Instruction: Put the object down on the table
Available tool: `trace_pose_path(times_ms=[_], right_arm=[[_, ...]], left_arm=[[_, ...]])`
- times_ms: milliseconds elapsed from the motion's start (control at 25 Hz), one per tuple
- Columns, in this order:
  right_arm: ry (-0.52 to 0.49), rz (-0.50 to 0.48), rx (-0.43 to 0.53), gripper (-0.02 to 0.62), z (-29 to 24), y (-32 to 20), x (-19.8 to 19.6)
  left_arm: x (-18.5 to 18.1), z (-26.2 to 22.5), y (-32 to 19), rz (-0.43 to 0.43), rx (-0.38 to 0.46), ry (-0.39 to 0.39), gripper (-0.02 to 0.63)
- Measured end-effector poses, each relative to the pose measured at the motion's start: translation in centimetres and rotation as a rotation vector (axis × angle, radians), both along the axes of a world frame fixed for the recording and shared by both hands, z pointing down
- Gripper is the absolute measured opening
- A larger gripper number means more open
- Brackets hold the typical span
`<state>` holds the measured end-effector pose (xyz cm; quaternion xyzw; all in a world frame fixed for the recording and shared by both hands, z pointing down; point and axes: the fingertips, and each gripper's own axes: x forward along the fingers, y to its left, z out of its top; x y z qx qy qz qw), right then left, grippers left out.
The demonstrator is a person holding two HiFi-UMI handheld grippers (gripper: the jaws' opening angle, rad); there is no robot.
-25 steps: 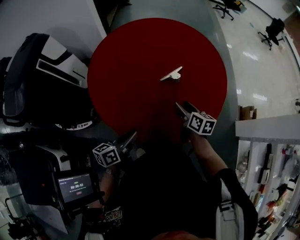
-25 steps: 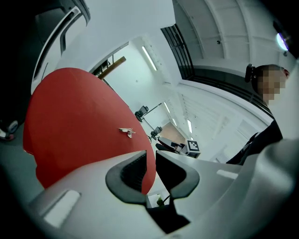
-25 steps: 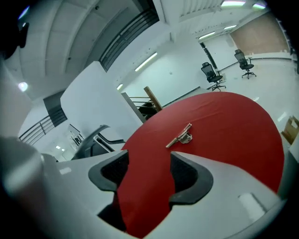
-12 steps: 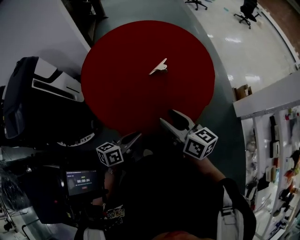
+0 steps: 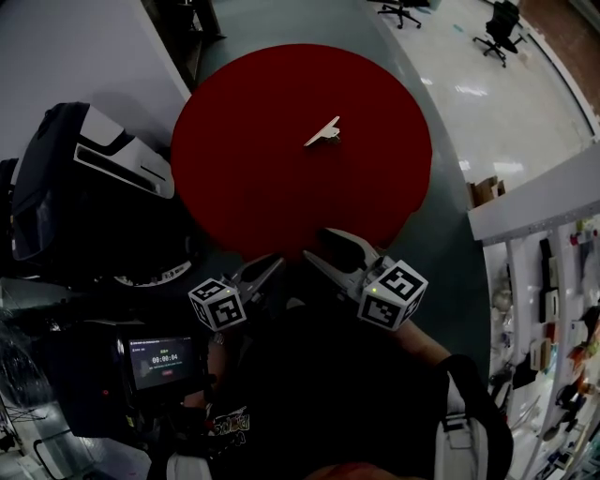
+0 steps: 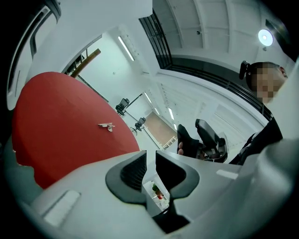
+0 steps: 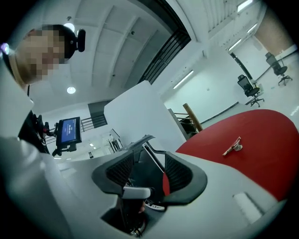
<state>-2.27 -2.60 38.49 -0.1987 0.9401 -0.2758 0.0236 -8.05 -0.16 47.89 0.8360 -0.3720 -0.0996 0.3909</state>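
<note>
Since the object (image 5: 322, 133) lies free on the red bench (image 5: 244, 178), task looks done; right claw (image 5: 317, 243) (just been closing) and left claw (image 5: 270, 265) both parted, empty

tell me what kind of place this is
Probably an open-plan office or lab. Black wheeled office chairs stand on a glossy pale floor, a round red table sits in the open, and a white shelving rack holding small items lines the right side.
</note>
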Motion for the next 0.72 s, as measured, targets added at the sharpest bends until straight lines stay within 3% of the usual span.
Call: trace_pose_path(times_ms=[240, 720], right_arm=[[-0.022, -0.004, -0.091, 0.198, 2.1, -0.7, 0.8], [0.0, 0.017, -0.027, 0.143, 0.4, -1.9, 1.7]], left_arm=[[0.5, 1.5, -0.2, -0.009, -0.041, 0.028, 0.072], [1.8, 0.9, -2.2, 0.021, -0.024, 0.036, 0.072]])
